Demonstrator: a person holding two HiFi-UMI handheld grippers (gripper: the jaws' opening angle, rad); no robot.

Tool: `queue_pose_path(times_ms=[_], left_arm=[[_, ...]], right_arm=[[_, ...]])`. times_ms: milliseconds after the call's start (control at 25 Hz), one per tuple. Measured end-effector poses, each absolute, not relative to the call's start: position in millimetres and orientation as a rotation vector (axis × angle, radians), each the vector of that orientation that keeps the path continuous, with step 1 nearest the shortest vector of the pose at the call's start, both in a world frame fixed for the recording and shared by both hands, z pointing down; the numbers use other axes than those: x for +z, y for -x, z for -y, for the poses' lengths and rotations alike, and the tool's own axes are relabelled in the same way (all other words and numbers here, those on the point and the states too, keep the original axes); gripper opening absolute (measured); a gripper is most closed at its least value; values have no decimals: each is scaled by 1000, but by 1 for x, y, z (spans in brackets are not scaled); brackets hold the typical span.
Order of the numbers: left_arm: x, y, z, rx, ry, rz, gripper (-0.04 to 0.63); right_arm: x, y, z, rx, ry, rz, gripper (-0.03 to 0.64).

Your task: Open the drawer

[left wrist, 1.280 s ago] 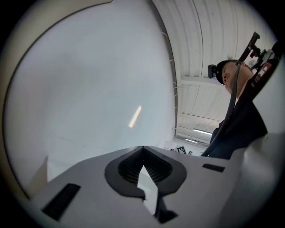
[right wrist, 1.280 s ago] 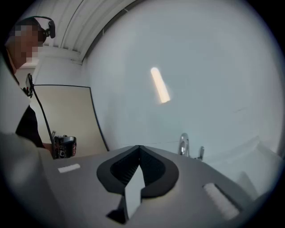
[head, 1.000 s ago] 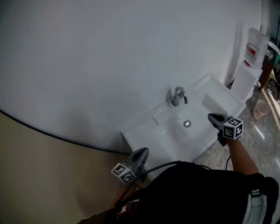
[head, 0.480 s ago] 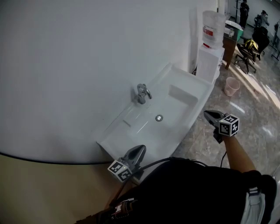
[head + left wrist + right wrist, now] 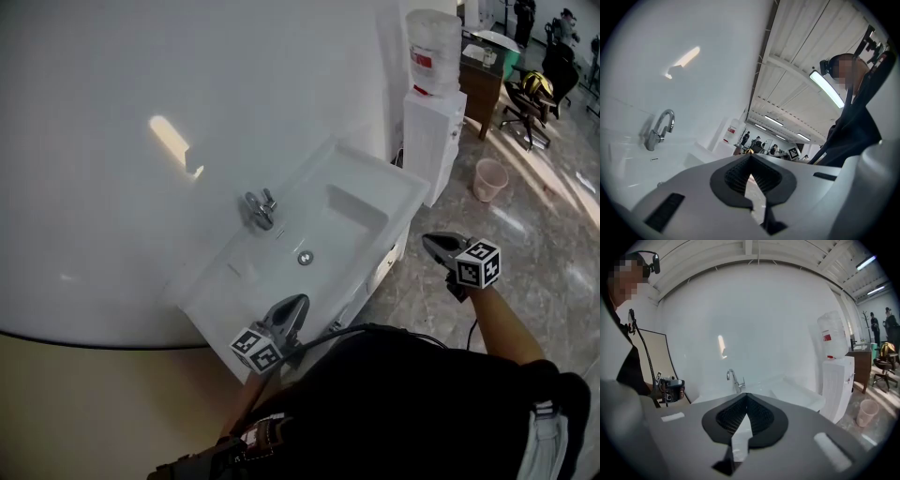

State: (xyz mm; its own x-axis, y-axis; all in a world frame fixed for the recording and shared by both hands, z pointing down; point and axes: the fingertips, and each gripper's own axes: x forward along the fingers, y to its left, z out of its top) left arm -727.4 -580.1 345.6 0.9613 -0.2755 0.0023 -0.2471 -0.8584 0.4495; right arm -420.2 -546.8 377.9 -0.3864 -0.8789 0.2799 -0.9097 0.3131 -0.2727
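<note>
Head view | sink [image 5: 349,217] basin shows drain [image 5: 305,258] | left gripper [image 5: 298,302], right gripper [image 5: 429,242]: jaws together

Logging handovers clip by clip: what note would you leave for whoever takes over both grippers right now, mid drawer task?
Left gripper: jaws shut, empty, at the near front corner of the white ceramic sink vanity.
Right gripper: jaws shut, empty, over the marble floor beside the vanity.
White cabinet front under the basin shows only edge-on; no drawer looks pulled out.
Done: nothing yet.
To do: reach the drawer front, grip it, pull it open.
</note>
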Motion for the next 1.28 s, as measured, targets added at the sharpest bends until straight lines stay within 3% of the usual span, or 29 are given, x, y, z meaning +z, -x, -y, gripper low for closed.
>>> queue_pose_path(times_ms=[280, 560, 1280], left_arm=[[364, 618, 558, -17, -2620, 319, 0], [378, 558, 552, 66, -2635, 229, 0], [465, 547, 595, 188, -2579, -66, 0]], right_arm=[[397, 341, 543, 634, -1679, 2499, 2], [417, 312, 553, 646, -1668, 2481, 2], [491, 338, 617, 799, -1777, 2225, 2]])
